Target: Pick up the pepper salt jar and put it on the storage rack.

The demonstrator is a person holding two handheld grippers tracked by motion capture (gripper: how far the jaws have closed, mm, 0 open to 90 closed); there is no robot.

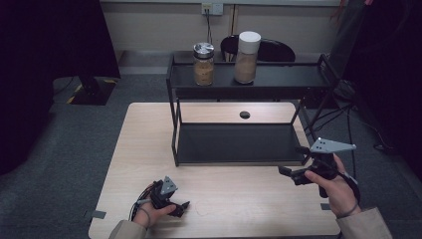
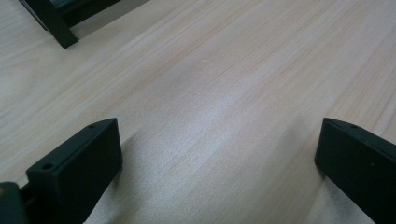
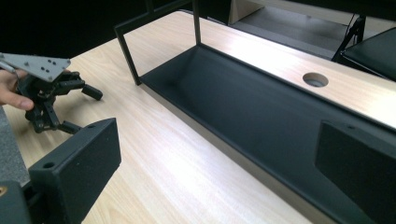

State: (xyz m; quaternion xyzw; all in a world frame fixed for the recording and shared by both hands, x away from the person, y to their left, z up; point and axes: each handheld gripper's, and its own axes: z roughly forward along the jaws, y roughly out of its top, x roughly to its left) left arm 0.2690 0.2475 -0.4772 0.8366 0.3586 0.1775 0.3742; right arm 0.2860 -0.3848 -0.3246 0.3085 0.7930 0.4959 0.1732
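While both grippers hover low over the wooden table (image 1: 149,144), two jars stand side by side on the top shelf of a black two-tier rack (image 1: 278,79) at the table's far side. One is a glass jar (image 1: 203,63) with a metal lid, about half full of a tan powder; the other, a taller jar (image 1: 247,57) with a white lid, holds a similar tan fill to well above half. The rack's lower shelf (image 3: 261,107) lies bare.

At the near left edge, the left gripper (image 1: 178,206) has its jaws wide apart with nothing between them; its own view adds pale wood grain and one rack foot (image 2: 63,35). Just off the rack's near right corner, the right gripper (image 1: 293,164) is also spread and holds nothing. Its view looks along the lower shelf, showing a round cable hole (image 3: 315,80) in the tabletop and the left gripper farther off.

Grey carpet (image 1: 74,149) surrounds the table; a wall socket (image 1: 212,8) sits behind.
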